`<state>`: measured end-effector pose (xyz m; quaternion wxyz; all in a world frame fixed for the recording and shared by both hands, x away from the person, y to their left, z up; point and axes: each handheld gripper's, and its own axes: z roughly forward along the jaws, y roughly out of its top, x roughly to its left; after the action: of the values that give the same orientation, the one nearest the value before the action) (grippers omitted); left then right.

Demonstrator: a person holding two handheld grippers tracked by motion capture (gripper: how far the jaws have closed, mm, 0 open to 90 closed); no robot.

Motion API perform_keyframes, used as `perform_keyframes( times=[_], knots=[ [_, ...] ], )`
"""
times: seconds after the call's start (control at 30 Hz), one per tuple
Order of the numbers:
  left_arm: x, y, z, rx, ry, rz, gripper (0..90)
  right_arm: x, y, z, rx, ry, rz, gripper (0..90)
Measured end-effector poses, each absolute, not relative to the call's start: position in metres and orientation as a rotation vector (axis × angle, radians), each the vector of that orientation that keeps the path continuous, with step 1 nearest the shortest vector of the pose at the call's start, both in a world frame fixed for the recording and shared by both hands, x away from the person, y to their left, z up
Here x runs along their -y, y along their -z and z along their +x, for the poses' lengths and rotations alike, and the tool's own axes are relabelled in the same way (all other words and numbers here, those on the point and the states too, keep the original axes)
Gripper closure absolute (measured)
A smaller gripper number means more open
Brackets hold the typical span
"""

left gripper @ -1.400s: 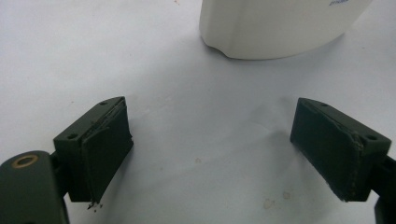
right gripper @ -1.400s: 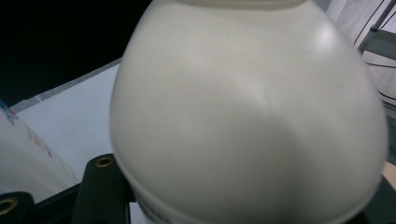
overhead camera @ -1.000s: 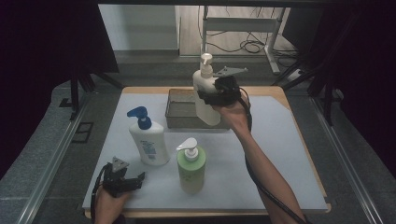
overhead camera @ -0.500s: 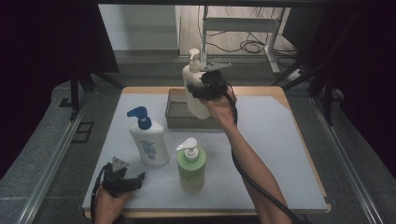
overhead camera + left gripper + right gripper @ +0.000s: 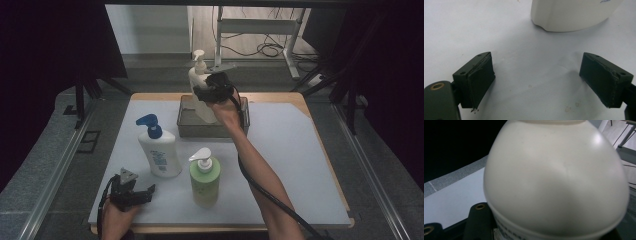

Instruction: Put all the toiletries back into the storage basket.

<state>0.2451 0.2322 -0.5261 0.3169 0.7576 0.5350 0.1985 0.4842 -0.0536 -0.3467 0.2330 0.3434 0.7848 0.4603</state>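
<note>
I've got the cream bottle [image 5: 199,90] clamped in the right gripper [image 5: 212,92] jaws, top centre, over the grey bin [image 5: 184,120]. Next: lower it in, then release. Left gripper [image 5: 131,192] idle, jaws apart, lower left.

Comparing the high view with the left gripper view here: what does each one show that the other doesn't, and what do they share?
High view alone: the right gripper closed on a cream pump bottle held above the grey bin, and a green pump bottle standing near the table's front edge. Left gripper view alone: the inner faces of the left gripper's pads, standing wide apart with nothing between them. Both: the left gripper low over the white table, and the white bottle with the blue pump, of which the left gripper view catches just the base.
</note>
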Motion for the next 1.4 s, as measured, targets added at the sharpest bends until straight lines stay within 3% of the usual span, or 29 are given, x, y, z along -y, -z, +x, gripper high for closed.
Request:
perform_keyframes(
  times=[0.77, 1.4],
  knots=[
    [-0.232, 0.526, 0.245, -1.409, -0.521, 1.996, 11.7, 0.024, 0.377, 0.511, -2.159, -1.256, 0.904, 39.6],
    [-0.232, 0.526, 0.245, -1.409, -0.522, 1.999, 11.7, 0.023, 0.403, 0.502, -2.204, -1.255, 0.936, 39.3]
  ],
)
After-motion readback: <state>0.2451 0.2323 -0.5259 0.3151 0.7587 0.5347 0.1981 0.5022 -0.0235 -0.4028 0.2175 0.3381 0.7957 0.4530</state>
